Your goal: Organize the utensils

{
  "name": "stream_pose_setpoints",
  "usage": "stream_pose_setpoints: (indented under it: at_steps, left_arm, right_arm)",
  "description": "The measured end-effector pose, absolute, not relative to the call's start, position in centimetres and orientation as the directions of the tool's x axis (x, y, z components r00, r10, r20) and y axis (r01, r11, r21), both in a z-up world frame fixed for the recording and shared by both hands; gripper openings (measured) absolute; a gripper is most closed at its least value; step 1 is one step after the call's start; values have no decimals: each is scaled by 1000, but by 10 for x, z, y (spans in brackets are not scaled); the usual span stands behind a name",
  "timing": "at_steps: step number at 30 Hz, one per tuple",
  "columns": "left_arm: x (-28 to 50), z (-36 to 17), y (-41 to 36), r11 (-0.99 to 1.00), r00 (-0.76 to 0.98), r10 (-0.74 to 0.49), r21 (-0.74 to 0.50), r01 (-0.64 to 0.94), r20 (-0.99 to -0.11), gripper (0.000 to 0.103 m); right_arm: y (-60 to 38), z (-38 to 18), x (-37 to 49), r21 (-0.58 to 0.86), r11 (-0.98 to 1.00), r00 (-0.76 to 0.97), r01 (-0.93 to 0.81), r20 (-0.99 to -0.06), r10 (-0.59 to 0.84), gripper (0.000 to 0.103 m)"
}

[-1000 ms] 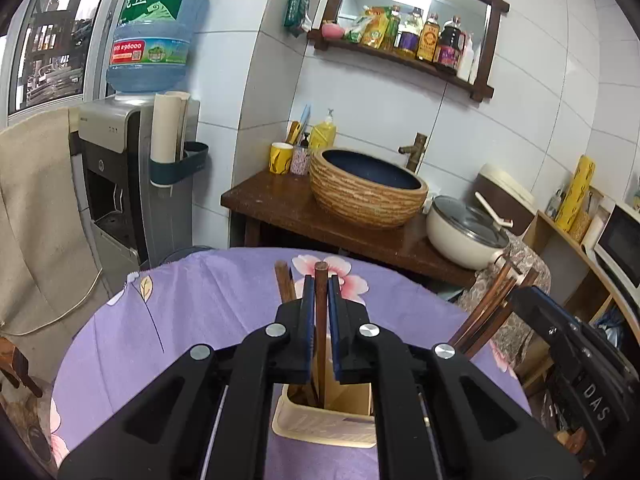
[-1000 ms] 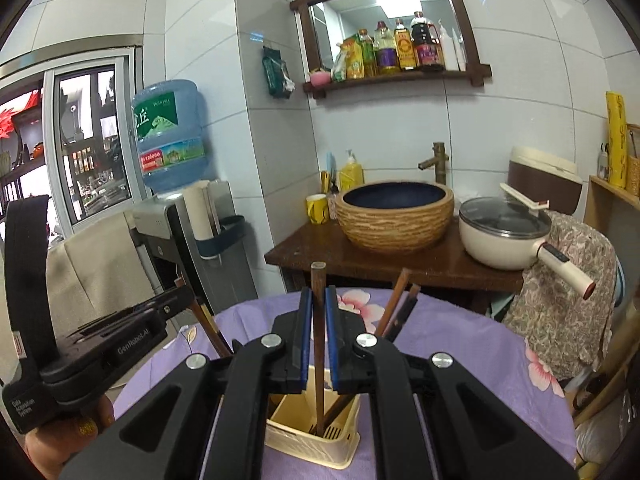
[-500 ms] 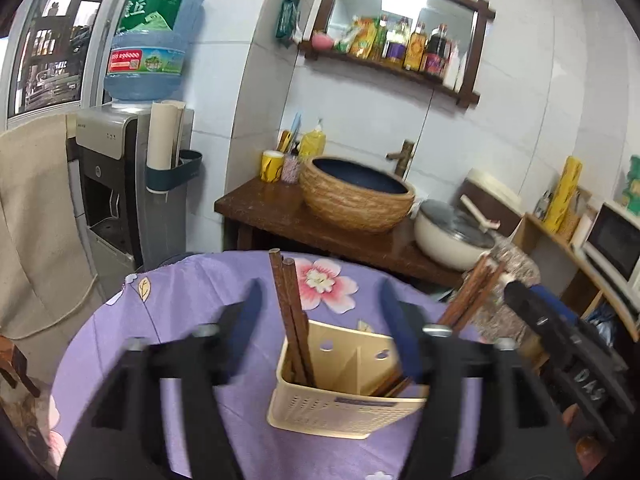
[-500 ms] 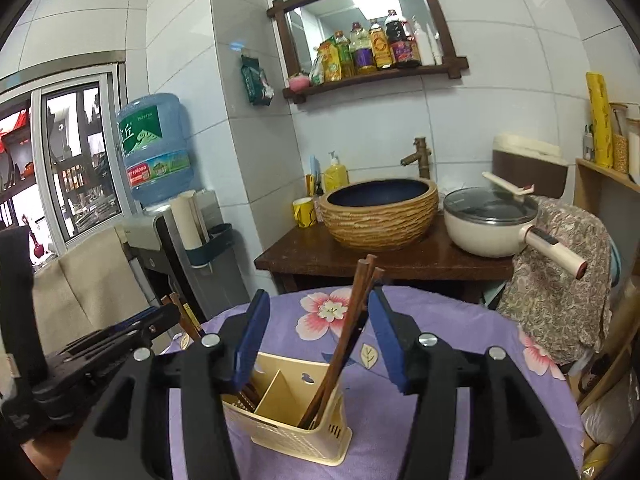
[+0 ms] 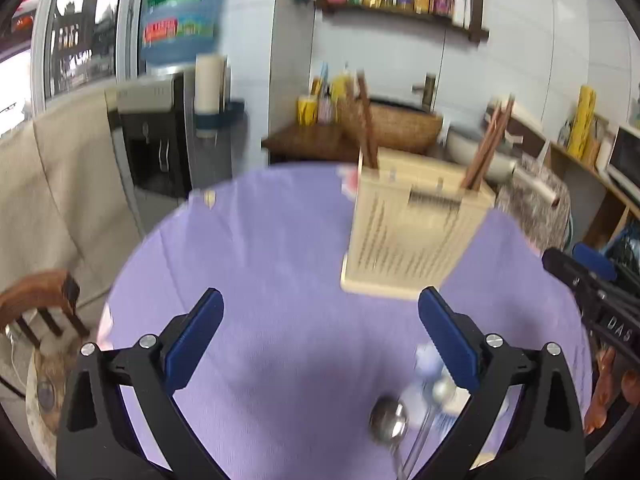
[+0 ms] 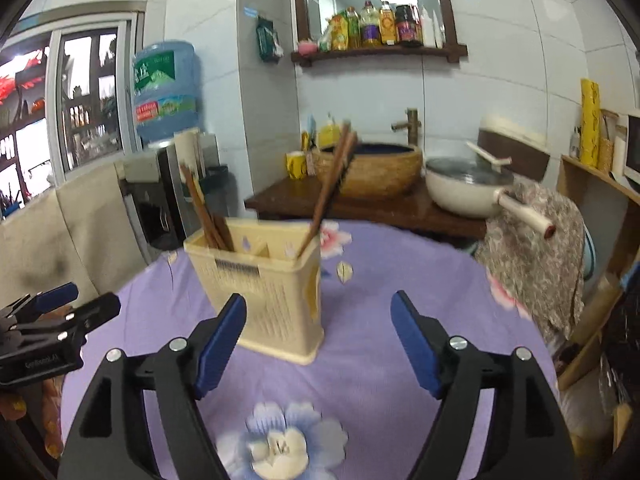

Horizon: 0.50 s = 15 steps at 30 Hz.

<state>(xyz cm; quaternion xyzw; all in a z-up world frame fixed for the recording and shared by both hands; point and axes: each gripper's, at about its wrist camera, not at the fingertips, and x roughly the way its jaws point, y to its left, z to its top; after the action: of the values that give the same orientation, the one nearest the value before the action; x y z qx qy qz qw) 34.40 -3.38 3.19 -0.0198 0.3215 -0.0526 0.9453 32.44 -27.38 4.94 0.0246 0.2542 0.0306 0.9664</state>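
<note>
Both grippers empty, jaws apart. Left gripper (image 5: 320, 336) above metal spoons (image 5: 390, 420) lying on purple surface (image 5: 280, 260); cream holder (image 6: 264, 276) upright beyond, chopsticks (image 6: 330, 184) inside. Advice: descend squarely over one handle, close low.

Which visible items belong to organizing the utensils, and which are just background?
Part of the job:
- cream utensil holder
- chopsticks in left compartment
- chopsticks in right compartment
- metal spoons on the tablecloth
- left gripper, open
- right gripper, open

Just lying about:
- water dispenser
- woven basin
- lidded pot
- bottle shelf
</note>
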Motion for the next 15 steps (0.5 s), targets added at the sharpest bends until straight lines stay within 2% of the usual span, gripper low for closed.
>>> stream_pose_setpoints:
  at_steps: [4, 11, 15]
  left_arm:
    - [329, -4, -30, 994, 725, -109, -68, 86, -680, 96]
    - [313, -27, -10, 996, 712, -68, -94, 3, -699, 96]
    - [310, -27, -5, 996, 718, -66, -90, 4, -693, 96]
  right_arm:
    - [-266, 12, 313, 53, 997, 808, -51, -584, 73, 73]
    - [-239, -43, 306, 82, 995, 695, -58, -712, 99, 73]
    - [-221, -57, 305, 81, 994, 656, -69, -747, 106, 63]
